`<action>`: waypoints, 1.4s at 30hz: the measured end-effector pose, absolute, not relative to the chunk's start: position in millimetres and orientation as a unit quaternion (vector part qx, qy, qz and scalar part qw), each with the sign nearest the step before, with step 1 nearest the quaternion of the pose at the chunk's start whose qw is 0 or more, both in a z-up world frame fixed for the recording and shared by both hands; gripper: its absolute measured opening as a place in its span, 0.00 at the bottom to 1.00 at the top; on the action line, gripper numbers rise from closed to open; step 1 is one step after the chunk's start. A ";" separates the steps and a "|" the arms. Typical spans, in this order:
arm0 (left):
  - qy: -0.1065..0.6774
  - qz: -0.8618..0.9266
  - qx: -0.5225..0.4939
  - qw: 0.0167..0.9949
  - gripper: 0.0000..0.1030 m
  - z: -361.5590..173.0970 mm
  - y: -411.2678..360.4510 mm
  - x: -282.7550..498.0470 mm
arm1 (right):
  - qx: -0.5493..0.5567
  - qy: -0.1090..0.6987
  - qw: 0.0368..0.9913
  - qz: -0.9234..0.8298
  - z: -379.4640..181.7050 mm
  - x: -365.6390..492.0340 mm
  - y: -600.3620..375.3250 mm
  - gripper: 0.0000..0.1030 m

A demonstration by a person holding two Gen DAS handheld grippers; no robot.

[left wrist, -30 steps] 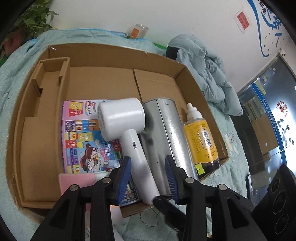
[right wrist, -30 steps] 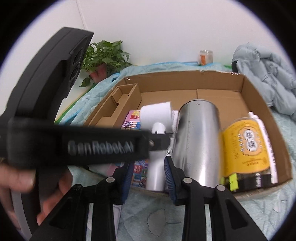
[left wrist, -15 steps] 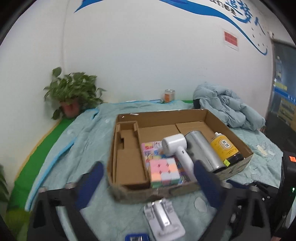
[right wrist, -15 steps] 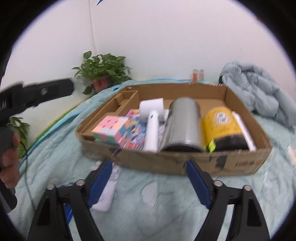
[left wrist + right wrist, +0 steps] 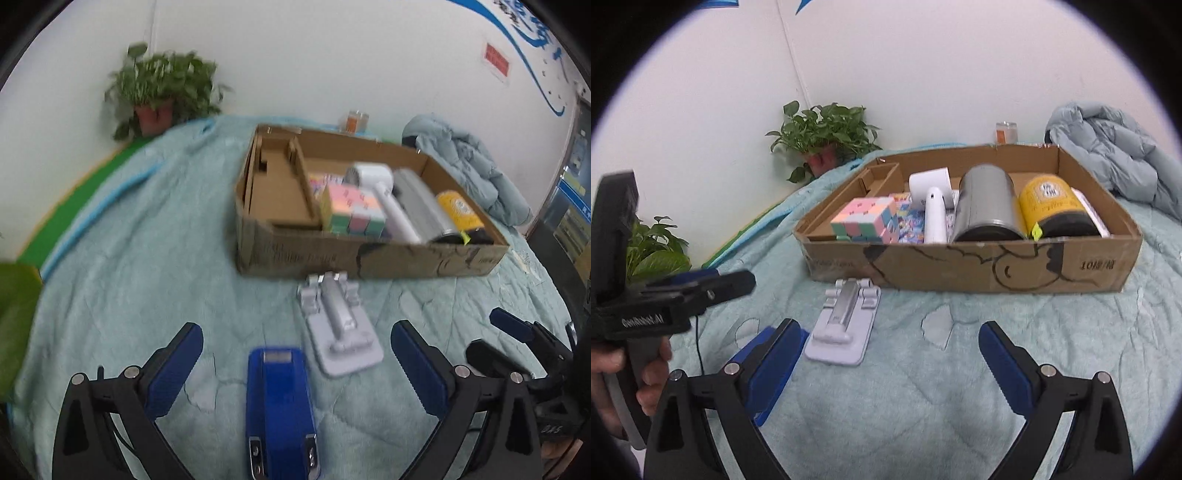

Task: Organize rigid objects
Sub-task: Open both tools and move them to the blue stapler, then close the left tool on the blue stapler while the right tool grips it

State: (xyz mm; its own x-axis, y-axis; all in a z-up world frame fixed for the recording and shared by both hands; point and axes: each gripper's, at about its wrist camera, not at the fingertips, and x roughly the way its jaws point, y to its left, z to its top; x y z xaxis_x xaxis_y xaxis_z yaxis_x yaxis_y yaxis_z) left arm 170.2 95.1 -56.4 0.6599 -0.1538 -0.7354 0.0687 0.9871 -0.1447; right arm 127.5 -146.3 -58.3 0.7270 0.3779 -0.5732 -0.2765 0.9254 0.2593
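Observation:
An open cardboard box (image 5: 369,254) (image 5: 960,266) on the bedspread holds a pastel puzzle cube (image 5: 351,210) (image 5: 866,221), a white handheld device (image 5: 384,199) (image 5: 932,210), a silver can (image 5: 421,203) (image 5: 986,203) and a yellow bottle (image 5: 458,210) (image 5: 1056,206). In front of the box lie a grey folding stand (image 5: 338,325) (image 5: 846,321) and a blue stapler (image 5: 280,406). My left gripper (image 5: 295,338) is opening, its wide fingers on either side of the stapler without touching it. My right gripper (image 5: 891,328) is opening too, with only bedspread between its fingers.
A teal quilted bedspread (image 5: 923,387) covers the surface. A potted plant (image 5: 159,92) stands in the far corner, a small jar (image 5: 1004,133) by the wall, and a bundled grey-blue jacket (image 5: 1115,155) behind the box at right. A hand (image 5: 646,380) holds the left gripper's grip.
Both grippers have backed away from the box and their jaws have spread from narrow to wide. The left view now takes in the stapler and the stand.

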 end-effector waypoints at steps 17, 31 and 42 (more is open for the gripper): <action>0.526 -0.123 -0.135 0.830 0.94 -128.1 70.9 161.1 | 0.095 0.418 0.873 0.233 -100.5 93.6 -126.4 0.95; 0.543 -0.214 -0.224 0.781 0.94 -118.6 43.1 136.7 | 0.089 0.423 0.845 0.315 -110.0 48.7 -148.5 0.95; 0.496 -0.152 -0.205 0.830 0.95 -97.7 91.5 119.6 | -0.009 0.421 0.849 0.319 -109.4 50.1 -74.6 0.93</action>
